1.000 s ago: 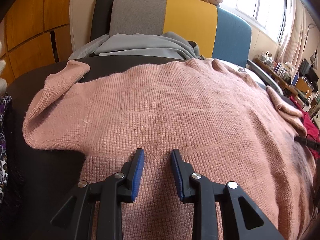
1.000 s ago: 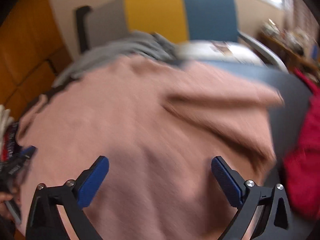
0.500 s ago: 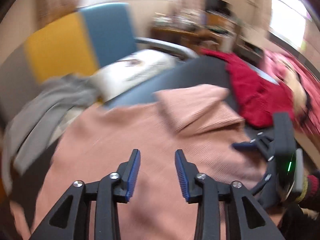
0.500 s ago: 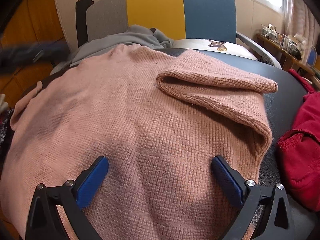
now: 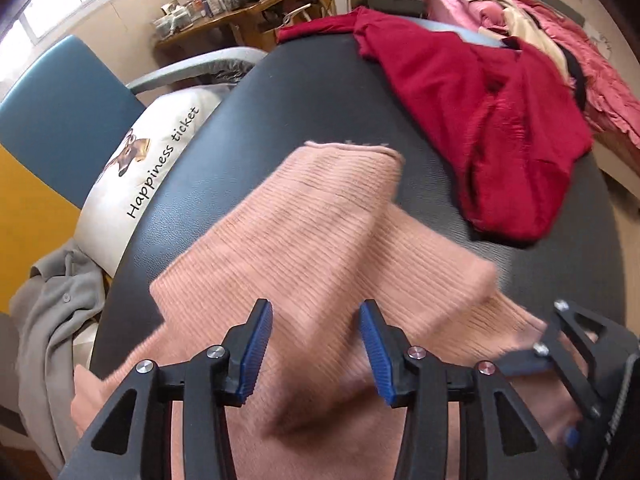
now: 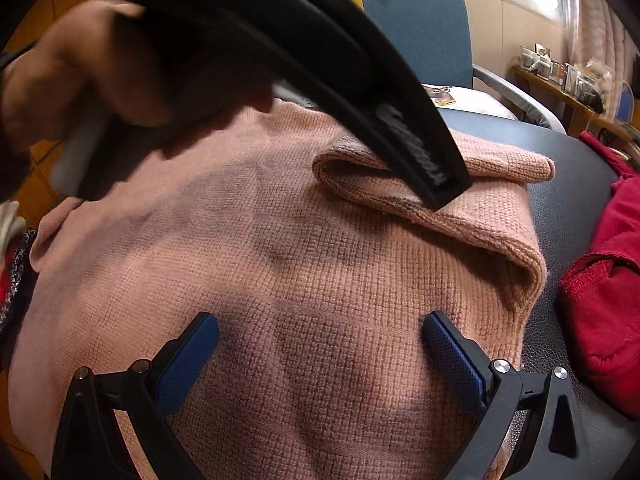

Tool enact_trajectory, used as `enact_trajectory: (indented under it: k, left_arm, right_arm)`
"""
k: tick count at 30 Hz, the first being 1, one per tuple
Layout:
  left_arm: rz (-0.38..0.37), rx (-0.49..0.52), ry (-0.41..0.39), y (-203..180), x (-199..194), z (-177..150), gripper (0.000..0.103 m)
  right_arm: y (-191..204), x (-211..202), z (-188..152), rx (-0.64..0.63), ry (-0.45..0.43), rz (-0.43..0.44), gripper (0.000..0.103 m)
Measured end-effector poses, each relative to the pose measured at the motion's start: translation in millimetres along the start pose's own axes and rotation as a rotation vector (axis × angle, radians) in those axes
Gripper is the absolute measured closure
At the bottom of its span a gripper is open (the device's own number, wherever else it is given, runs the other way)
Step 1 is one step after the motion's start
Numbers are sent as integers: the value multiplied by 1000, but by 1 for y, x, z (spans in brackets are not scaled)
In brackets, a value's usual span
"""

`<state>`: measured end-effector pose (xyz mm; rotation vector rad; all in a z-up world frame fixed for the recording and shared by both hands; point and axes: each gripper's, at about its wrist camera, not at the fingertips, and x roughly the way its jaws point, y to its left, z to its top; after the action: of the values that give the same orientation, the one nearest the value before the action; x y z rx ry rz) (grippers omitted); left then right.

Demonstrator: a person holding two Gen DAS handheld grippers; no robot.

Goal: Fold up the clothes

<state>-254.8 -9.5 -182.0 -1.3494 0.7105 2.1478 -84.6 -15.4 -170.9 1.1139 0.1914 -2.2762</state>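
Black padded table (image 5: 320, 92) carries the pink knit sweater (image 6: 304, 280) spread flat, its sleeve (image 5: 320, 216) doubled back over the body toward 1 o'clock and a red garment (image 5: 492, 120) well apart at 2 o'clock. Since a second ago the left hand-held gripper (image 5: 316, 344) has swung from the sweater's hem across to that sleeve, jaws just opening to about half with nothing between them; the right hand-held gripper (image 6: 320, 360) hovers wide open and empty over the body. Probable meaning: the left is lining up to grasp the sleeve for the next fold.
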Motion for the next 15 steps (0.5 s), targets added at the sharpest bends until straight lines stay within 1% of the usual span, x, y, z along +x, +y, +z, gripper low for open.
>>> enact_trajectory:
  k: [2, 3, 4, 5, 6, 7, 10, 14, 15]
  left_arm:
    - [17, -35, 9, 5, 8, 6, 59]
    - [23, -64, -1, 8, 8, 7, 69]
    - [26, -96, -12, 12, 8, 8, 88]
    - [29, -125, -32, 15, 5, 9, 96]
    - [31, -153, -55, 18, 2, 9, 96]
    - [14, -215, -94, 28, -6, 4, 97]
    - [-30, -443, -213, 66, -34, -22, 97]
    - [-103, -738, -344, 113, -66, -85, 97]
    - [-110, -792, -364, 120, -72, -103, 97]
  right_arm:
    - [-1, 0, 0, 3, -3, 3, 0]
    - [-1, 0, -1, 4, -4, 5, 0]
    - [-2, -1, -1, 6, -6, 6, 0]
    - [-2, -1, -1, 7, -7, 8, 0]
    - [-2, -1, -1, 8, -9, 10, 0]
    - [-3, -1, -2, 10, -10, 11, 0]
    - [-2, -3, -2, 9, -9, 9, 0]
    - [-1, -2, -1, 2, -4, -2, 0]
    - [-1, -2, -1, 0, -3, -5, 0]
